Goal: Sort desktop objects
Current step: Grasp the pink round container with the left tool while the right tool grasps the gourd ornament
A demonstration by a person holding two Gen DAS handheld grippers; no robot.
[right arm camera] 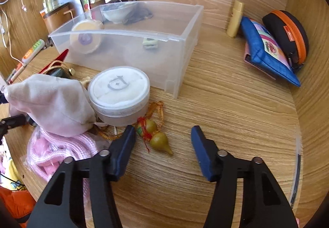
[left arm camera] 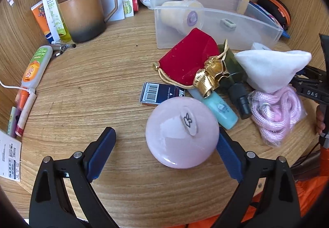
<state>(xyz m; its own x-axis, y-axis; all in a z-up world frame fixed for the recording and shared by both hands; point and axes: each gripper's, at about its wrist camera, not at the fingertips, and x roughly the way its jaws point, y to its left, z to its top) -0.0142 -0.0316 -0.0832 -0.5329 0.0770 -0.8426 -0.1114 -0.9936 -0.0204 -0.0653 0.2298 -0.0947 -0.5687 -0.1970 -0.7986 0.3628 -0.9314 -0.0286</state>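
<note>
Desk layout, clutter around a bin

From the left wrist view, the bin [left arm camera: 216, 22] sits at 1 o'clock on the desk [left arm camera: 102, 84], with a jar [left arm camera: 183, 16] lying inside it. The mug [left arm camera: 84, 14] stands at 11 o'clock, tubes beside it. A pouch [left arm camera: 189, 59] lies just before the bin; the dome [left arm camera: 182, 134] lies nearest, at 6 o'clock, a rope bundle [left arm camera: 275, 112] to its right.

The worktop [left arm camera: 92, 88] is pale wood with wavy grain. At lower centre of the left view sits a pale pink round case [left arm camera: 182, 133]; above it lie a red velvet pouch [left arm camera: 189, 59] with gold trim and a turquoise tube [left arm camera: 222, 110]. At right in the right view, a blue pouch [right arm camera: 267, 53] bears a floral print beside a black case [right arm camera: 285, 32] with an orange zip.
</note>
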